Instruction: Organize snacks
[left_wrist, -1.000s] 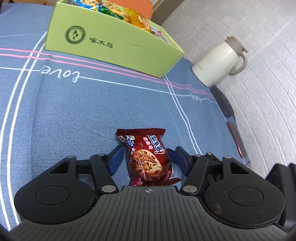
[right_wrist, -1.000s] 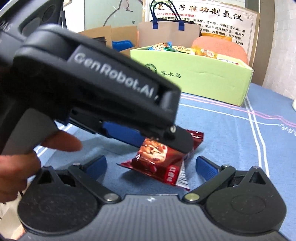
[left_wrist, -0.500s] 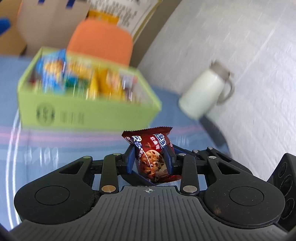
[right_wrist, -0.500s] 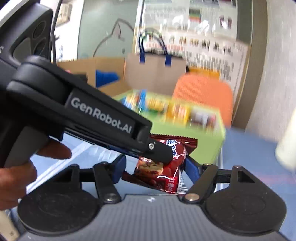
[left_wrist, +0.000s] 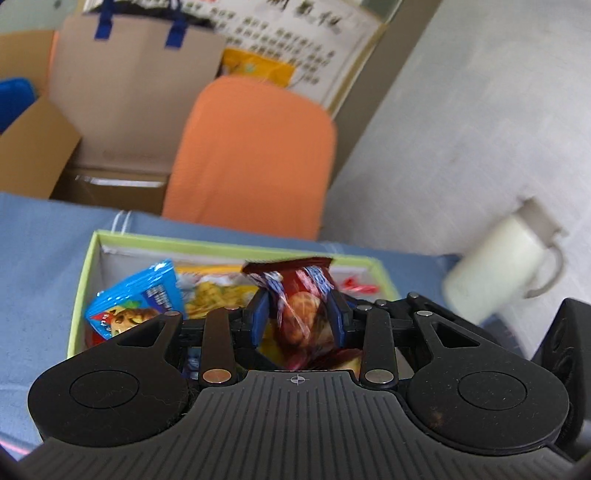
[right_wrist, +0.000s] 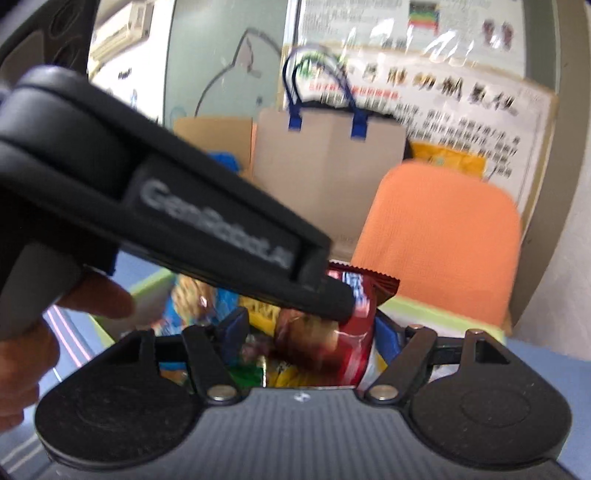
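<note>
A brown chocolate-chip cookie packet (left_wrist: 295, 295) hangs upright over the open green box (left_wrist: 86, 280), with my left gripper (left_wrist: 298, 314) shut on its sides. In the right wrist view the same packet (right_wrist: 354, 325) sits between the fingers of my right gripper (right_wrist: 312, 328). Those jaws are opening, and the left pad stands clear of the wrapper. The left gripper (right_wrist: 334, 308) reaches in from the upper left and covers part of the packet. Inside the box lie a blue snack packet (left_wrist: 140, 299) and a yellow one (left_wrist: 214, 295).
A white jug (left_wrist: 498, 266) stands on the blue tablecloth (left_wrist: 37, 258) right of the box, by the wall. Behind the table are an orange chair back (left_wrist: 255, 155), a brown paper bag (left_wrist: 129, 92) and a cardboard box (left_wrist: 33, 147). A hand (right_wrist: 22, 350) holds the left gripper's grip.
The left gripper closed on the packet and lifted it off the cloth to above the green box. The right gripper came along, narrowed around the packet, then widened again.
</note>
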